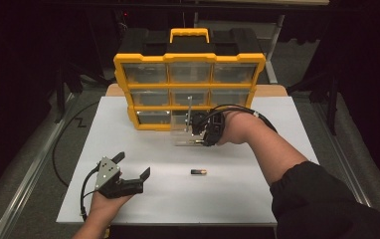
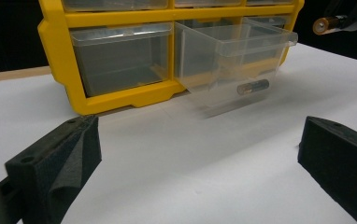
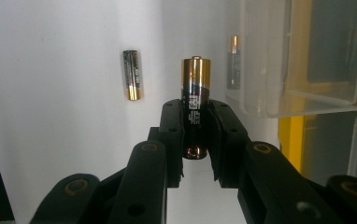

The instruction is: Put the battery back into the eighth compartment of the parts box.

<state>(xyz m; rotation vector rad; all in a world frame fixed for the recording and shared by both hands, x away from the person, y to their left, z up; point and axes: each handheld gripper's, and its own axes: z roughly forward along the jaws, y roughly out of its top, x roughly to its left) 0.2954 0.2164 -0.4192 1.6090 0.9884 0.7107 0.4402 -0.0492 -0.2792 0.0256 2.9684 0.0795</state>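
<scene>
My right gripper is shut on a black and gold battery, gripped at its lower half with the gold end pointing away. In the high view this gripper hangs by the front of a clear drawer pulled out of the bottom row of a yellow organiser. A second battery lies inside that drawer. A third battery lies loose on the white table. My left gripper rests low at the front left, open, with nothing between its jaws.
The organiser's other clear drawers are pushed in. Its black top and yellow handle stand at the table's far edge. Cables trail from both grippers. A person's dark sleeve covers the front right corner.
</scene>
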